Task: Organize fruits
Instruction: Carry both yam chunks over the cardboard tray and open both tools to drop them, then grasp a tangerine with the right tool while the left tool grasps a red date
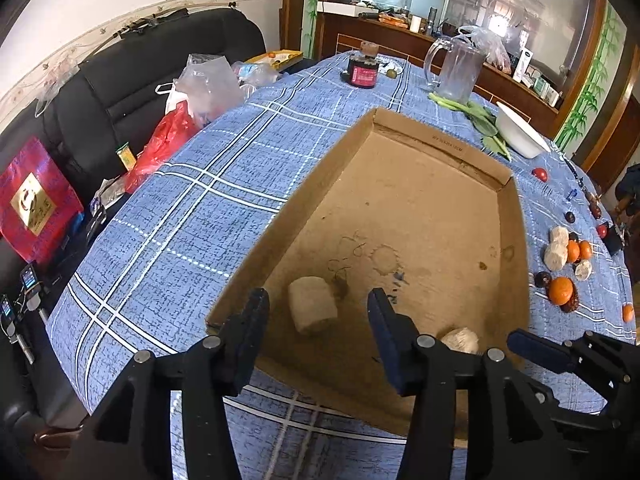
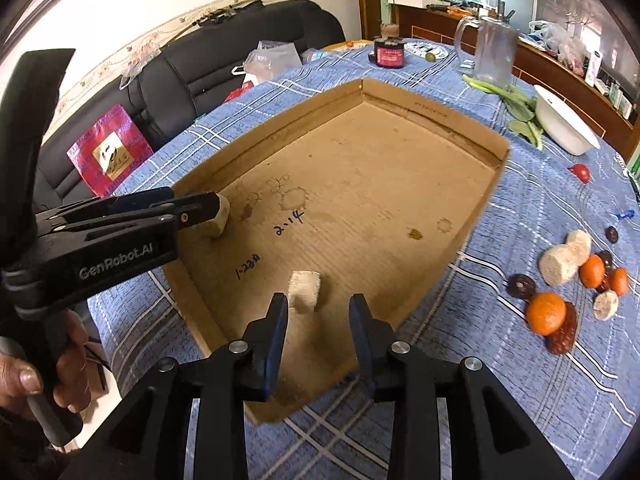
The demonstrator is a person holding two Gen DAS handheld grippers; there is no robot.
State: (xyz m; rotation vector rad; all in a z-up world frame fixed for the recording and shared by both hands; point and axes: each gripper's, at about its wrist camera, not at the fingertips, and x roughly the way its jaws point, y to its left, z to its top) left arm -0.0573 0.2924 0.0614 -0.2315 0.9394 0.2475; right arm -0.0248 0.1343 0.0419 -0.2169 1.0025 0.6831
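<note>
A shallow cardboard box lies on the blue checked tablecloth. On its floor rest two pale cut fruit chunks. In the left wrist view my left gripper is open, with one chunk lying between its fingers and a gap on both sides. The second chunk sits just beyond the tips of my open right gripper, which touches nothing. The right wrist view shows the left gripper from the side over its chunk. To the right of the box lie oranges, pale chunks and dark dates.
Further back on the table stand a glass jug, a dark jar, leafy greens, a white bowl and a small red fruit. A black sofa with bags borders the table's left edge. A hand holds the left gripper.
</note>
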